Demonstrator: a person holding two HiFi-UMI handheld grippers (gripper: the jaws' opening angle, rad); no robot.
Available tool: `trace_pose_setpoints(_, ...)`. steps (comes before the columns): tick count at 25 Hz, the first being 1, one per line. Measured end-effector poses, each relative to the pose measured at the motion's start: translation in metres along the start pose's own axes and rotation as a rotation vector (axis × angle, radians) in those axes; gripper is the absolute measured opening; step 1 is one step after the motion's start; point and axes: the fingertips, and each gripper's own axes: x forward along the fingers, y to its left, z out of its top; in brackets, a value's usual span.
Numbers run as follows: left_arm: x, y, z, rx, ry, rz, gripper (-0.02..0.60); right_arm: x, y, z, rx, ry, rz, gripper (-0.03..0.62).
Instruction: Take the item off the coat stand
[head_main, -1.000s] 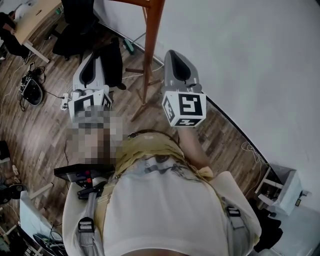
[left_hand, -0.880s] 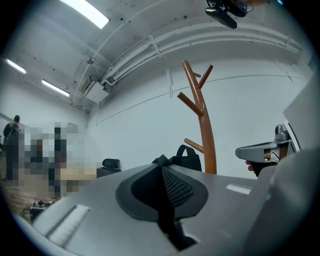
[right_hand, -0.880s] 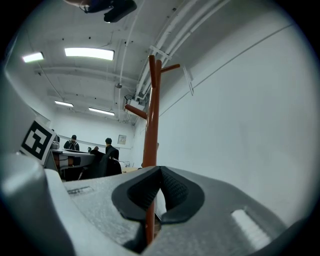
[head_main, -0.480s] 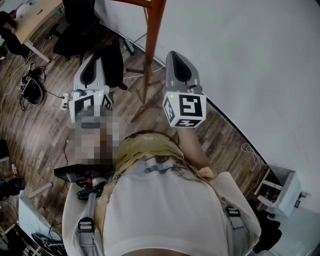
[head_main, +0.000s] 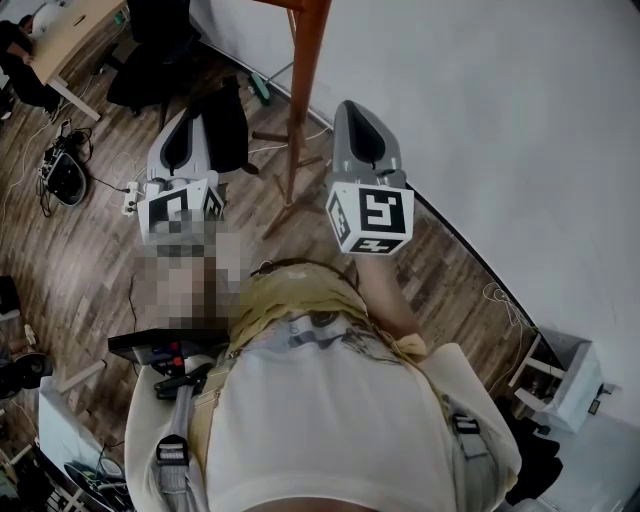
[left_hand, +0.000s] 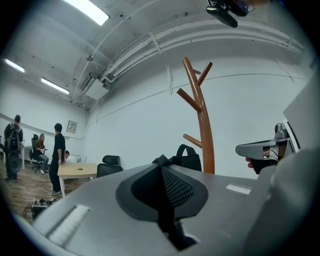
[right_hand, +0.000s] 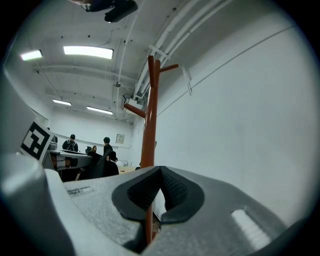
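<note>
A brown wooden coat stand rises by the white wall, with bare pegs near its top. A black bag hangs on its left side, and its handle loop shows just beyond my left jaws. My left gripper is held up in front of the bag, shut and empty, and apart from it. My right gripper is raised to the right of the pole. Its tips meet with nothing between them. The pole shows only through the slot behind the tips.
A wooden desk and black office chairs stand at the back left, with several people near them. Cables and gear lie on the wood floor. A white box sits by the wall on the right.
</note>
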Motion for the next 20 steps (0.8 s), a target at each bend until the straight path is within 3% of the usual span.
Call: trace_pose_setpoints(20,0.0032,-0.0025,-0.0095,-0.026,0.031,-0.016,0.009,0.0031,-0.0017,-0.0098,0.013,0.022,-0.004,-0.006)
